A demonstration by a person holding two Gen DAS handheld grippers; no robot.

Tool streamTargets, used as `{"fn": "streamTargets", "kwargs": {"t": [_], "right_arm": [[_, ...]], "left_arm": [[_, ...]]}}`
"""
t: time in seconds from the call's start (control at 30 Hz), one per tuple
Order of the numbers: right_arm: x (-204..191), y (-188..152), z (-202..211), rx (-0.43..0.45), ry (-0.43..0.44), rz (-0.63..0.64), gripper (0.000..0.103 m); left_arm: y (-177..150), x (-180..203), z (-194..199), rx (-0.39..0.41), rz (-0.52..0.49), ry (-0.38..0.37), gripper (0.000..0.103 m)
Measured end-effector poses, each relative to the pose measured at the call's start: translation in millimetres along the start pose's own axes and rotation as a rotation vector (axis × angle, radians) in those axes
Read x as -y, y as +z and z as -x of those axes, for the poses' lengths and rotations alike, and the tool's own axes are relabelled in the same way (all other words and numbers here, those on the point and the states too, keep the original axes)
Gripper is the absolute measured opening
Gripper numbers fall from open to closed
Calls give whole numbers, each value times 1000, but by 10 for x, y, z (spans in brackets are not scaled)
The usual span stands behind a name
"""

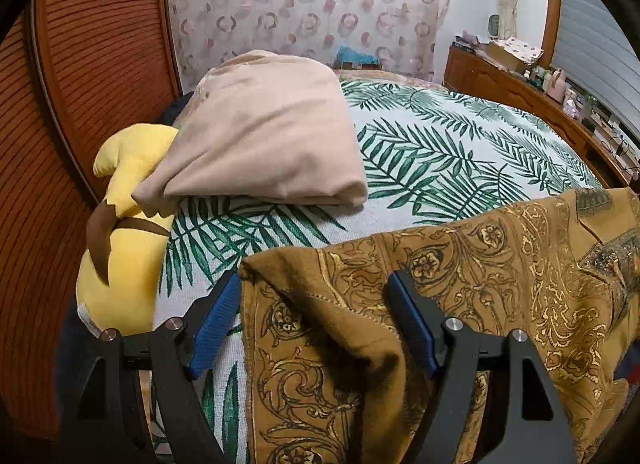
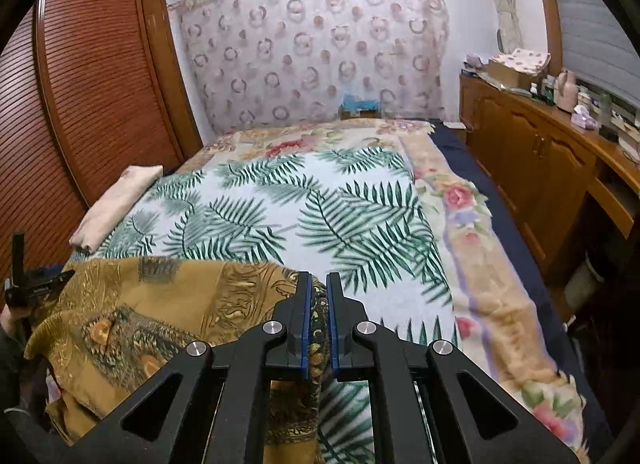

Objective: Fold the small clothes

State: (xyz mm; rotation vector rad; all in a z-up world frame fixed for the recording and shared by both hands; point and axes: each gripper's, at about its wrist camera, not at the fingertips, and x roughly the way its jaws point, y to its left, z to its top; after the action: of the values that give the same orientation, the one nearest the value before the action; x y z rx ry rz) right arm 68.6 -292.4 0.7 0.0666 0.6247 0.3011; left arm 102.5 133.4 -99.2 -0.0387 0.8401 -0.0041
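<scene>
Here the palm-leaf bedspread [image 2: 320, 208] stretches bare toward the curtain, with a folded beige cloth [image 1: 264, 132] by the wardrobe side. The ochre patterned garment [image 1: 460, 288] is bunched along the near edge. The right gripper [image 2: 318, 324] pinches its corner; the left gripper [image 1: 316, 324] gapes around its hem.

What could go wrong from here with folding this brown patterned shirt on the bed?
1. The left tongs stand open around the brown, gold-patterned fabric garment, not clamping it, so that corner may drop when lifted.
2. Only the right tongs pinch an edge; the cloth could slide out or pull unevenly.
3. The garment lies bunched at the edge of the palm-leaf bedspread, so creases may get folded in, or it may slip off.
</scene>
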Motion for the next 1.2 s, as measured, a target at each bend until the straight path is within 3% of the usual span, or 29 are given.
{"fn": "streamTargets", "kwargs": {"t": [0.07, 0.13, 0.2, 0.27, 0.3, 0.5, 0.7, 0.8, 0.83, 0.9, 0.97, 1.07, 1.2], "right_arm": [[16, -21, -17, -7, 1, 0, 7], [18, -18, -59, -10, 16, -3, 19], [16, -1, -115, -14, 25, 4, 50], [4, 16, -224, -36, 28, 18, 69], [1, 6, -307, -63, 42, 27, 70], [75, -38, -657, -173, 64, 22, 70], [8, -38, -731, -189, 113, 47, 67], [-55, -78, -753, -192, 115, 72, 56], [-62, -83, -765, -194, 115, 74, 53], [-59, -86, -777, -197, 126, 70, 36], [-93, -107, -773, -198, 129, 79, 27], [-140, -129, -744, -185, 134, 98, 17], [-173, -142, -625, -140, 135, 90, 13]], "left_arm": [[-3, -1, -23, -8, 6, 1, 77], [-8, 9, -31, -8, 6, 4, 77], [-2, 7, -39, -10, 9, 2, 77], [1, -3, -46, -11, 14, -1, 78], [0, -4, -48, -12, 13, -1, 78], [1, -16, -54, -16, 10, -3, 79], [5, 1, -57, -17, -2, 0, 76], [15, 20, -42, -9, -18, -18, 64], [16, 23, -31, -4, -18, -17, 55], [11, 34, -11, 4, -25, -32, 40], [8, 38, 7, 6, -22, -49, 23], [6, 61, 82, 29, -22, -62, 12], [27, 126, 351, 106, -18, -76, 10]]}}
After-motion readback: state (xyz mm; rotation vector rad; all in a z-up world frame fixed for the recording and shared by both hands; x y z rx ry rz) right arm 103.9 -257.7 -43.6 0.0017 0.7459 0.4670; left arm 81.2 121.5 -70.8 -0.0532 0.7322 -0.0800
